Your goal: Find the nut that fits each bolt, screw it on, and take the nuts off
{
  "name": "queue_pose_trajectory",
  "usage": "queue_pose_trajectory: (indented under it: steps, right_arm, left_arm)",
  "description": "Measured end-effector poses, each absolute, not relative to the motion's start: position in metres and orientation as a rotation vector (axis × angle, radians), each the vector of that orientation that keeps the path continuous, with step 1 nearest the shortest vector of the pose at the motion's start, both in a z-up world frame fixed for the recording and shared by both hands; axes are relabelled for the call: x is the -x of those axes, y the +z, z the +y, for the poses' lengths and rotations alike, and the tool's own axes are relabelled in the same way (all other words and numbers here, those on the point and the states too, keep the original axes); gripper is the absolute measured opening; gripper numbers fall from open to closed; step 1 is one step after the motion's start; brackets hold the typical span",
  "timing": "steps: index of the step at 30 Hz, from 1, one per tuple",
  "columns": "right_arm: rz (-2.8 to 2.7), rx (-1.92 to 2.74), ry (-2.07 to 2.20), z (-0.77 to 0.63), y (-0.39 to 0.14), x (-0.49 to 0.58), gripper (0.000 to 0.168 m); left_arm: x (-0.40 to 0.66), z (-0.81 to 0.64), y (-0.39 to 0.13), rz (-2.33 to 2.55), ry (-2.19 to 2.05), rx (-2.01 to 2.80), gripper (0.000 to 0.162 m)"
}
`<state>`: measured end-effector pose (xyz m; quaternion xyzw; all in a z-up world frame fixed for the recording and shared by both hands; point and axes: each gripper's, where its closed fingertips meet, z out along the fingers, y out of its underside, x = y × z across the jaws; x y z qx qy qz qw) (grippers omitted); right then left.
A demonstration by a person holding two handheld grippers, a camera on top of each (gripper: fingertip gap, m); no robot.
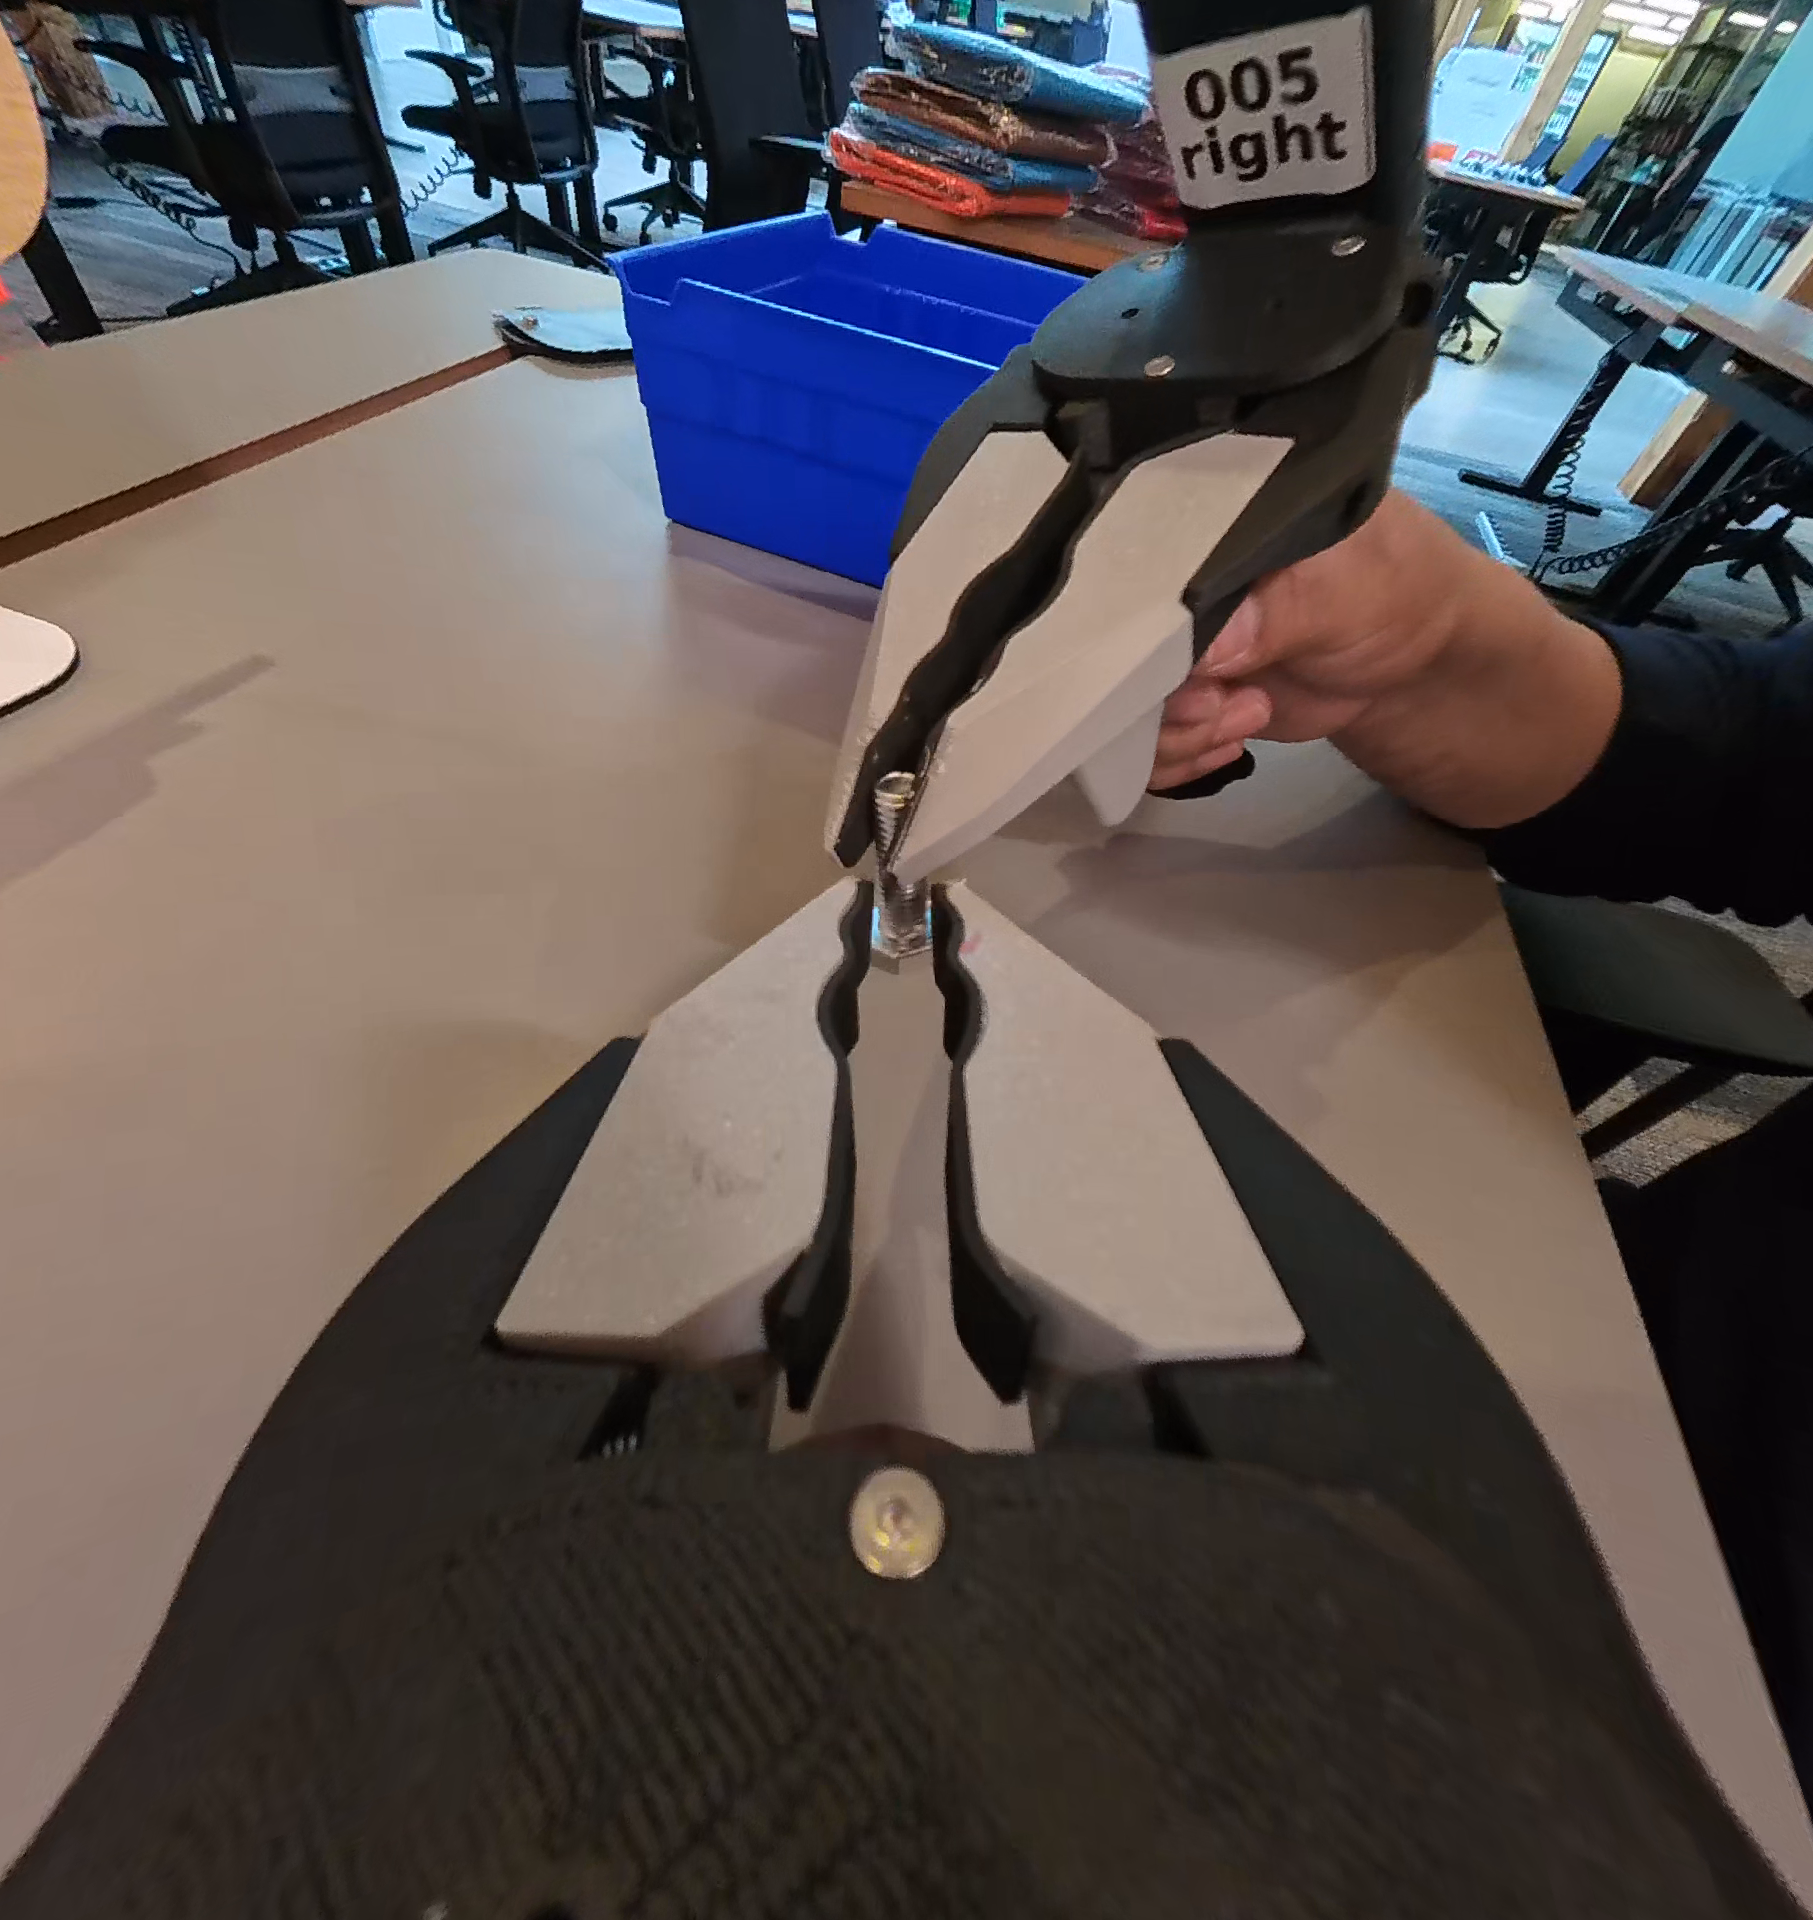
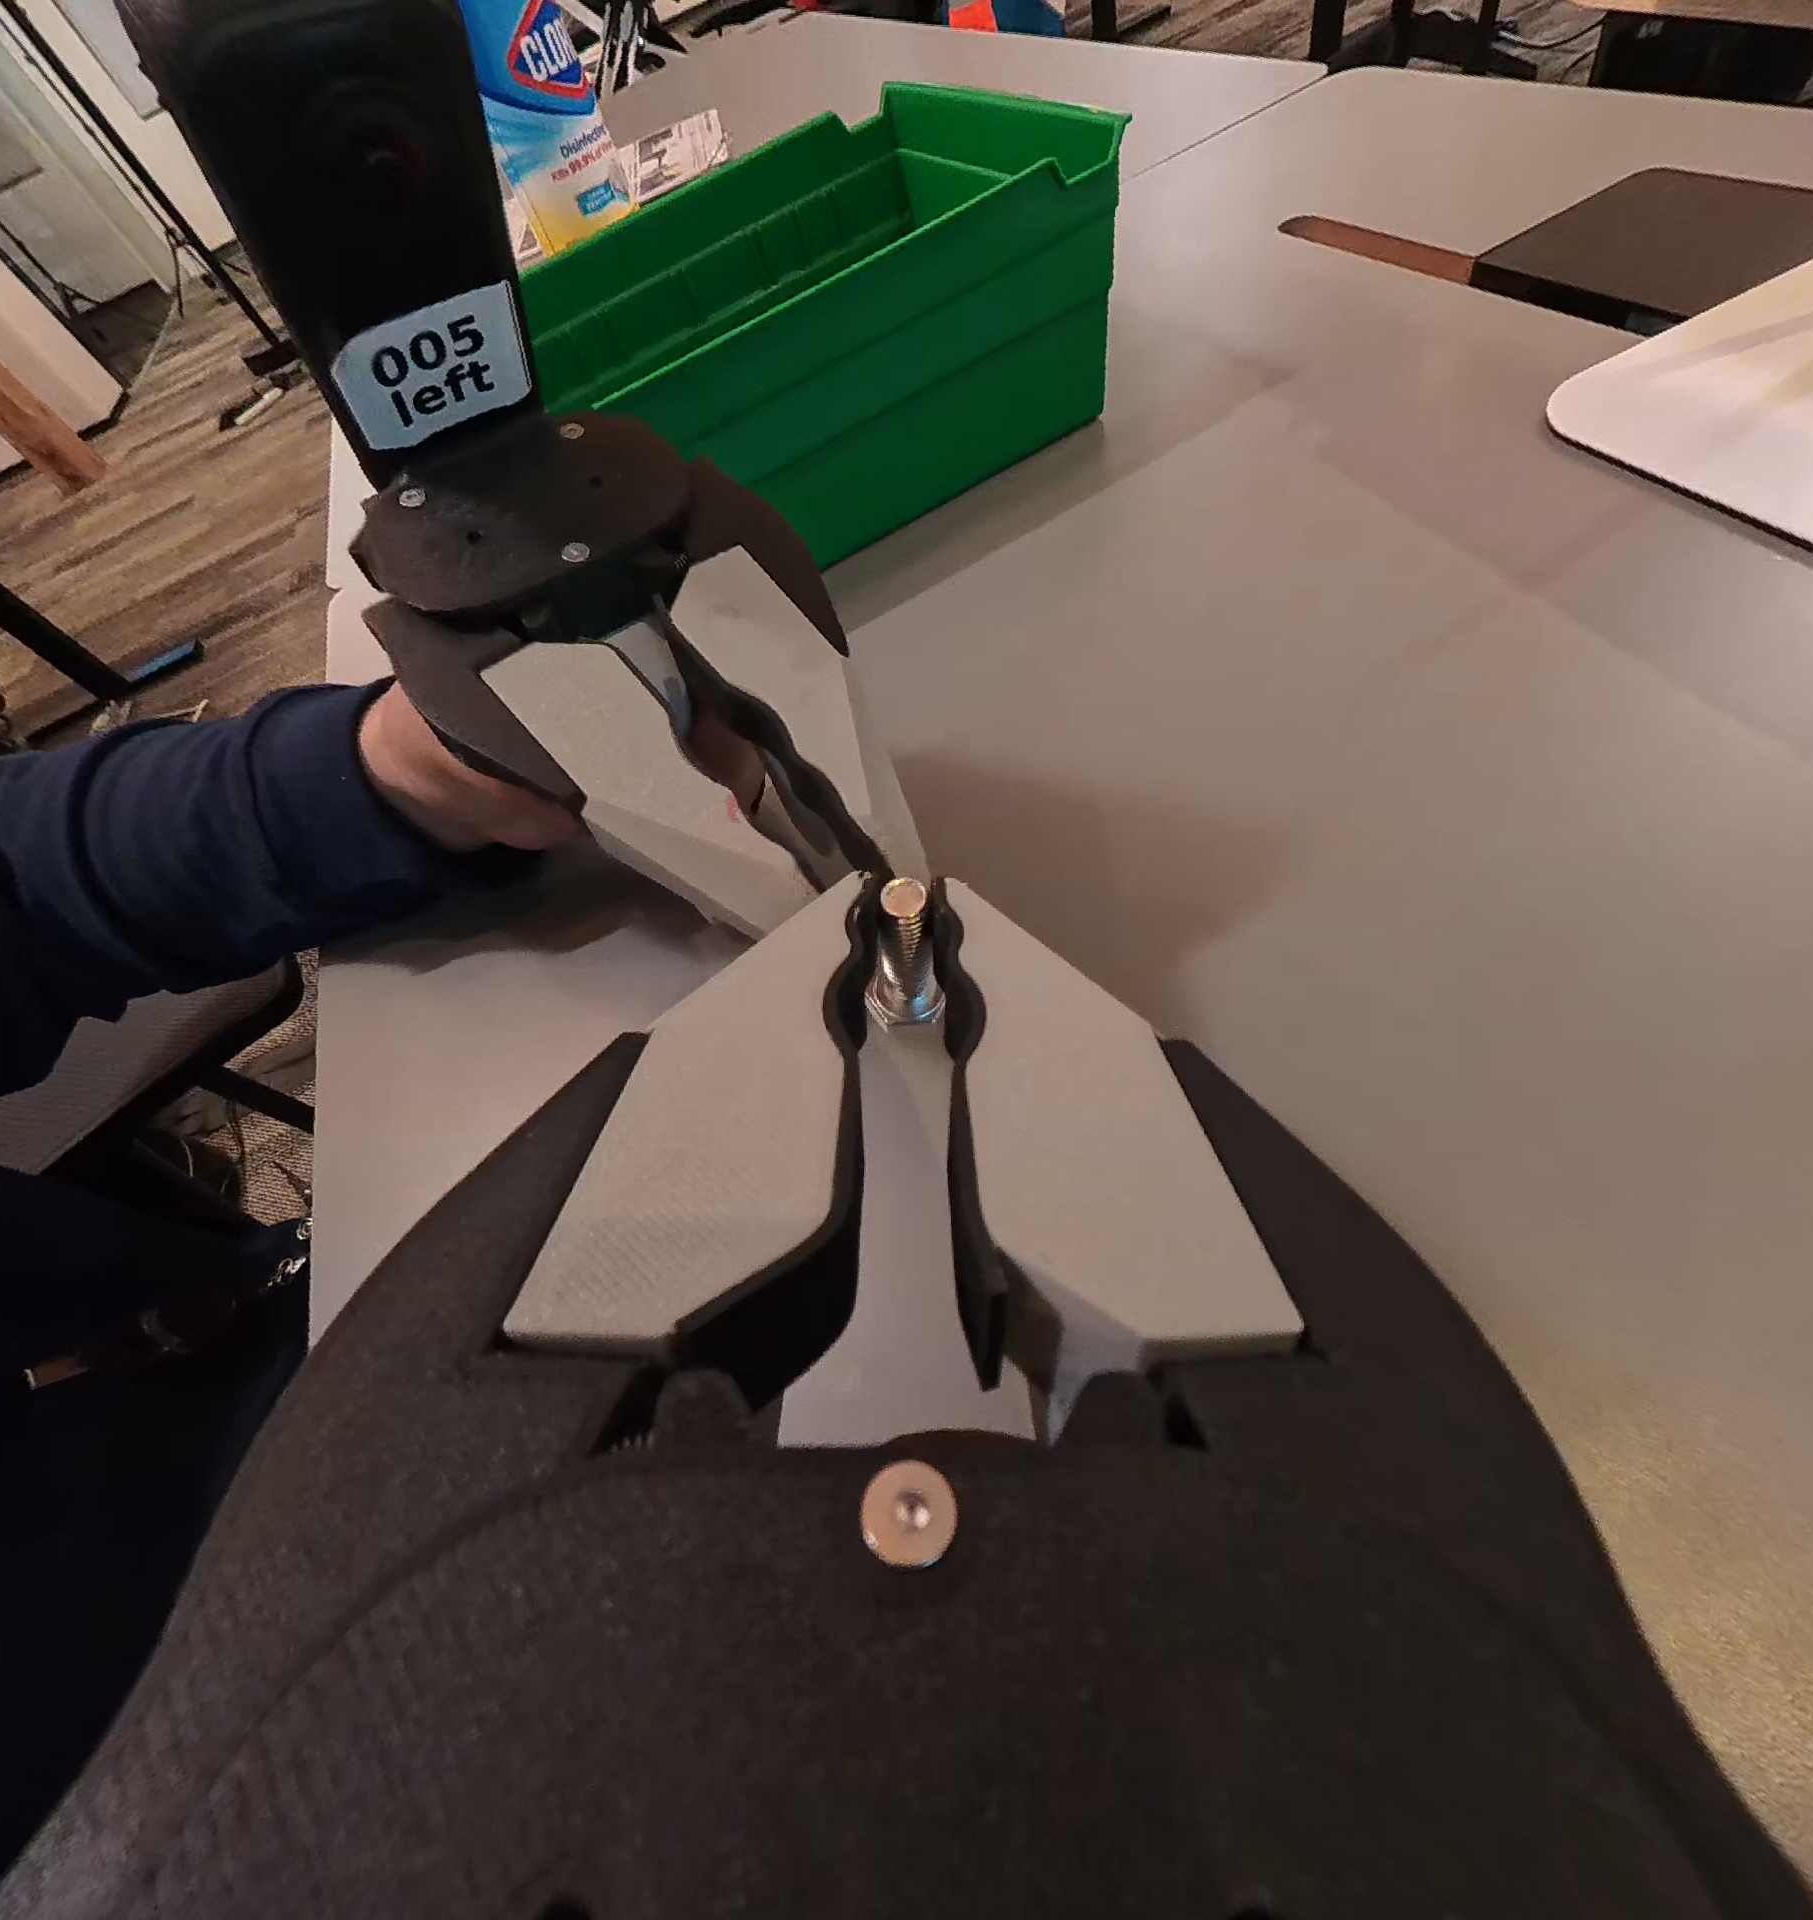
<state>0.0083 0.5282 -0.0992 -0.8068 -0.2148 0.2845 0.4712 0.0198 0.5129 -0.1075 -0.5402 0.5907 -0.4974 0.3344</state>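
Observation:
In the left wrist view my left gripper [image 1: 897,920] is shut on a silver nut [image 1: 894,935] at its fingertips. The right gripper [image 1: 886,847] comes down from the upper right and meets it tip to tip, shut on a silver bolt [image 1: 897,810] whose thread enters the nut. In the right wrist view my right gripper [image 2: 902,906] grips the bolt [image 2: 904,961] by its shank, hex head toward the camera and thread end pointing away. The left gripper [image 2: 866,868] reaches in from the upper left and touches that end. The nut is hidden there.
A blue bin [image 1: 808,416] stands on the grey table [image 1: 362,831] behind the grippers. A green bin [image 2: 881,343] stands at the table's other side, with a wipes canister [image 2: 559,125] behind it. A white flat board [image 2: 1733,416] lies nearby. Hands [image 1: 1349,675] hold both grippers. My left and right fingertips are right by each other.

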Motion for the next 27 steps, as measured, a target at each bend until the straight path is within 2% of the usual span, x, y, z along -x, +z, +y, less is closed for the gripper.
queue_pose_trajectory:
  steps: [27]
  right_arm:
    - [-0.519, 1.972, 0.717, 0.5262, -0.0959, -0.0053, 0.007]
  left_arm:
    - [-0.0233, 0.5093, -0.1127, 1.563, -1.296, 1.418, 0.007]
